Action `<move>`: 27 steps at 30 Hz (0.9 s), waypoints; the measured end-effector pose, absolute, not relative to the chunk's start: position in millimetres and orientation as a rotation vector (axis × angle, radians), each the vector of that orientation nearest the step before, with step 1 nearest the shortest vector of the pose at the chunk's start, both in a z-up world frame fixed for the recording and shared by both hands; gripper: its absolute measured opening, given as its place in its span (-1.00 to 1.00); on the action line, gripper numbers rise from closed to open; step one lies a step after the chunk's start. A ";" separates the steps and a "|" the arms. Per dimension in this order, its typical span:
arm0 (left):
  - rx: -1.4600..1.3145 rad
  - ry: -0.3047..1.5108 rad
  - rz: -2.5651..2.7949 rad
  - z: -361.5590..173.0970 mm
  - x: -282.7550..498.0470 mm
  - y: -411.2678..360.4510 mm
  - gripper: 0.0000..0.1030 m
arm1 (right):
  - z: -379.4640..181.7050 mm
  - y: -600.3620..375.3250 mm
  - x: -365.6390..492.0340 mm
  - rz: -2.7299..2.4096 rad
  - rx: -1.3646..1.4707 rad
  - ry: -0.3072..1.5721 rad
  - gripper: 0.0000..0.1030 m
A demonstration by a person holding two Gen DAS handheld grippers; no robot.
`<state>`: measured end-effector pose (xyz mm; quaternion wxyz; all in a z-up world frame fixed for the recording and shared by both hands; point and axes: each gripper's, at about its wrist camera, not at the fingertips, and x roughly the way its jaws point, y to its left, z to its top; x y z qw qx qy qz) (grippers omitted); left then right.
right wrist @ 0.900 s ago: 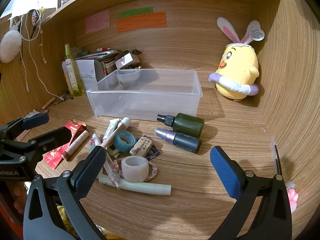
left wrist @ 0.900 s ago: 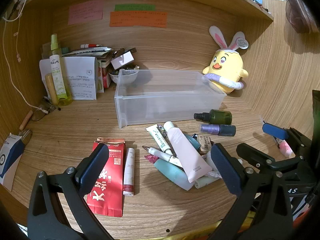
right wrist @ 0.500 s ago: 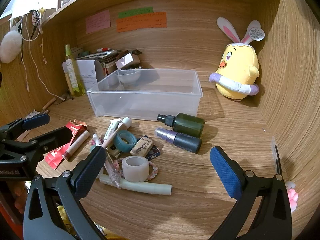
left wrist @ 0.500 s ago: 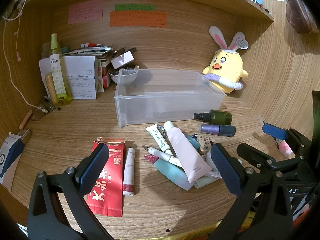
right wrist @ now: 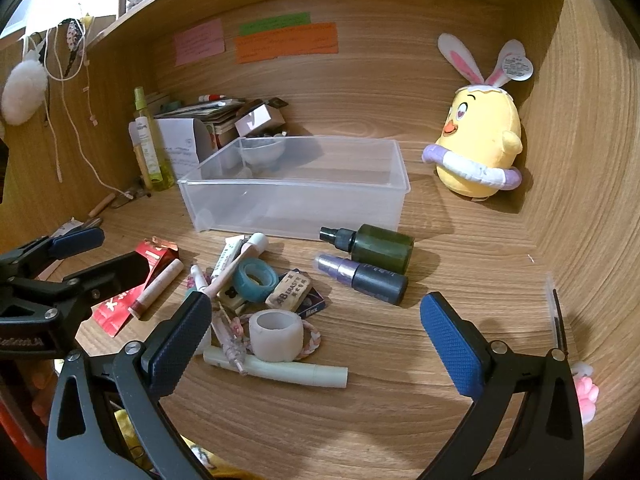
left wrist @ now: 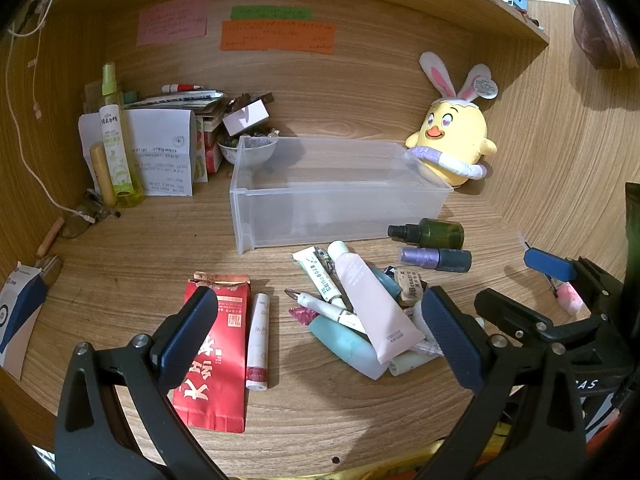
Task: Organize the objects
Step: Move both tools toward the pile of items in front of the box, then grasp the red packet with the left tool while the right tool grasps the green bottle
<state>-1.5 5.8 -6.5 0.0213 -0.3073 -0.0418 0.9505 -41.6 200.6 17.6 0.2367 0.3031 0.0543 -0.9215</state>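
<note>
Right now both of your tools are empty: the left gripper (left wrist: pixel 318 330) and the right gripper (right wrist: pixel 316 338) each have their jaws spread as wide as they go, hovering over the wooden desk (right wrist: pixel 460 240) with nothing between the pads. The clutter you need to sort lies in a loose pile in front of the clear plastic bin (right wrist: pixel 304 196), which looks empty (its thin walls are see-through, so judge its rim carefully).

The dark green spray bottle (right wrist: pixel 376 242) and the purple spray bottle (right wrist: pixel 364 274) lie on their sides, side by side, just in front of the bin. They look rigid and smooth, so they will probably roll or slip; take each across the middle of its body, not by the cap. The pink tube (left wrist: pixel 374 300) rests on top of other tubes and is likely soft, so squeeze lightly near its stiffer capped end. The white tape roll (right wrist: pixel 276 334) stands clear enough to pinch across its outer wall. The red packet (left wrist: pixel 216 354) lies flat and thin, likely the hardest to lift; get at it from an edge.
</note>
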 end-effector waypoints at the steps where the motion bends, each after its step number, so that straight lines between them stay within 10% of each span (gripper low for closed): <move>1: -0.955 -0.131 2.945 -7.0 -1.2 6.4 1.00 | 17.4 201.0 -42.4 -2.524 0.833 0.149 1.00; 27: -1.190 -0.307 2.927 -43.1 -33.7 -76.2 0.66 | 0.9 220.3 -112.7 -2.467 0.975 0.097 0.80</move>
